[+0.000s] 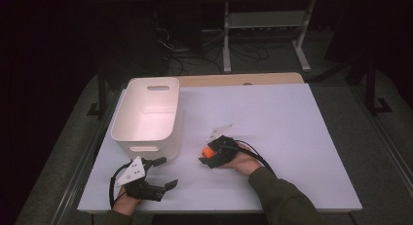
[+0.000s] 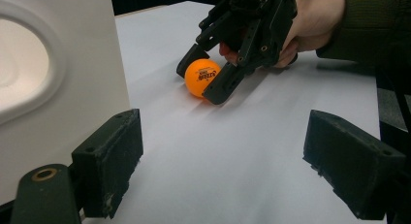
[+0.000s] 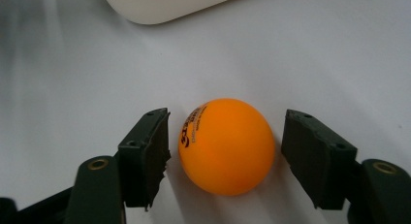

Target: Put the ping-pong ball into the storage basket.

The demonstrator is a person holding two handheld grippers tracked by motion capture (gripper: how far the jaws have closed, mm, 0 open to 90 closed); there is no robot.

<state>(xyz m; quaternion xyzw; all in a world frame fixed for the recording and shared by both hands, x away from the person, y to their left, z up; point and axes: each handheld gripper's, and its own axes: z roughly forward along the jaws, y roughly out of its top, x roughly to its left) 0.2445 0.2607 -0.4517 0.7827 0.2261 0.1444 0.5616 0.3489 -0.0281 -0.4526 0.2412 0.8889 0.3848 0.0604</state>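
Note:
An orange ping-pong ball (image 1: 207, 151) with dark print lies on the white table top (image 1: 277, 118), just right of a white plastic bin (image 1: 146, 147). My right gripper (image 1: 203, 156) is open, low over the table, with one jaw on each side of the ball (image 3: 227, 145); a small gap shows on both sides. From the left gripper view the ball (image 2: 202, 77) sits between those black jaws. My left gripper (image 1: 166, 172) stands open near the table's front left, in front of the bin, with nothing between its jaws.
The bin (image 2: 72, 64) has cut-out handles, looks empty, and stands close to the left gripper's left jaw. A wooden strip (image 1: 238, 79) edges the table's far side. Beyond it stand a white shelf frame (image 1: 265, 20) and cables on the dark floor.

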